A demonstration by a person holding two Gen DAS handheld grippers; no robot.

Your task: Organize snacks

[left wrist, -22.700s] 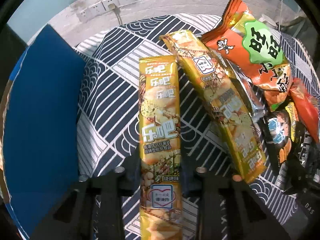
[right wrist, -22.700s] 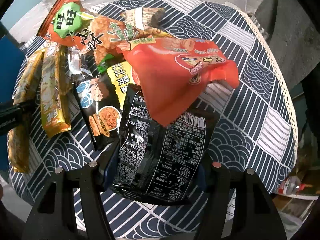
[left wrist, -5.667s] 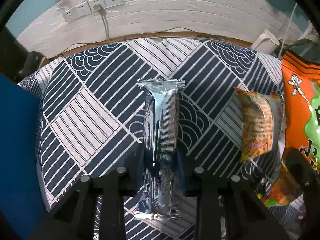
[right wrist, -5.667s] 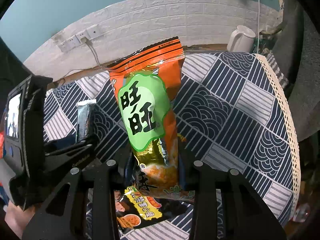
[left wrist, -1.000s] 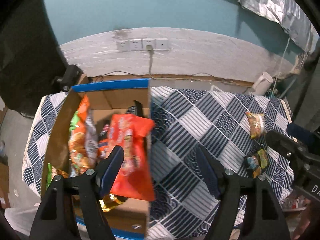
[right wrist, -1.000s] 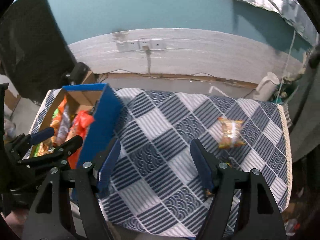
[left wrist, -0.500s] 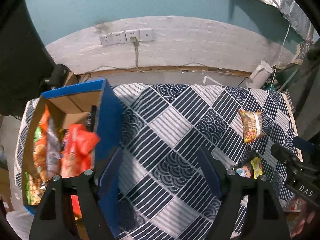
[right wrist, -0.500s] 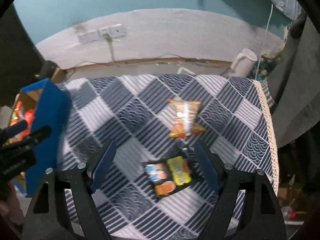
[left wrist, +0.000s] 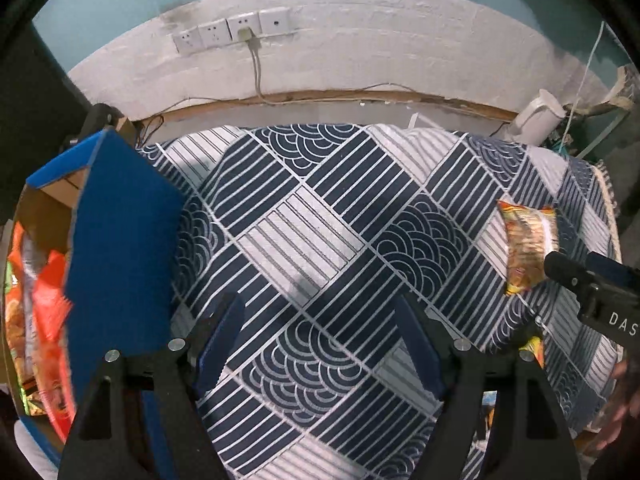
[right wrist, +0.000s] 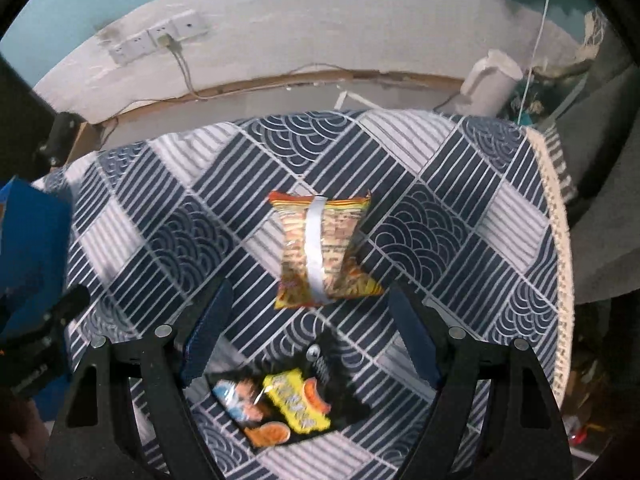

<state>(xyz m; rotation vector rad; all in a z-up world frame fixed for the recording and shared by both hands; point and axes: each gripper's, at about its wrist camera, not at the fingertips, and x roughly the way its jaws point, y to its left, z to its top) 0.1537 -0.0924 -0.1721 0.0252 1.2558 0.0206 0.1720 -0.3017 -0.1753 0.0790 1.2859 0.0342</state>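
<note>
What moved: both claws have come down closer to the tabletop and swung to the right, away from the box. The box now sits at the left edge of the left view. A second ago it filled the middle.
Left claw [left wrist: 320, 336]: wide apart, with nothing between the jaws. It hangs over bare cloth.
Right claw [right wrist: 308, 320]: its jaws have just been opening and now stand wide, with nothing pinched. In the left view it shows as a black piece at the right edge [left wrist: 592, 284].
Tabletop [left wrist: 304, 216]: covered with a dark blue and white cloth with stripes and wave shapes.
Blue box [left wrist: 120, 248]: a blue cardboard box standing at the left end of the tabletop. The top is open.
Snacks in the box [left wrist: 36, 300]: orange and red bags packed inside, a bit blurry.
Orange snack bag [right wrist: 322, 248]: lies flat on the cloth with a silver strip down its middle. It sits just ahead of the right claw's tips, not touching them. The left view sees it too, far to the right [left wrist: 526, 248].
Black snack bag [right wrist: 280, 396]: lies on the cloth below the orange one, between the right claw's arms in the picture. It has yellow and blue patches and is blurry.
Wall sockets [left wrist: 232, 30]: white, on the wall behind, with one cord plugged in.
White kettle [right wrist: 488, 84]: past the far right corner of the tabletop.
</note>
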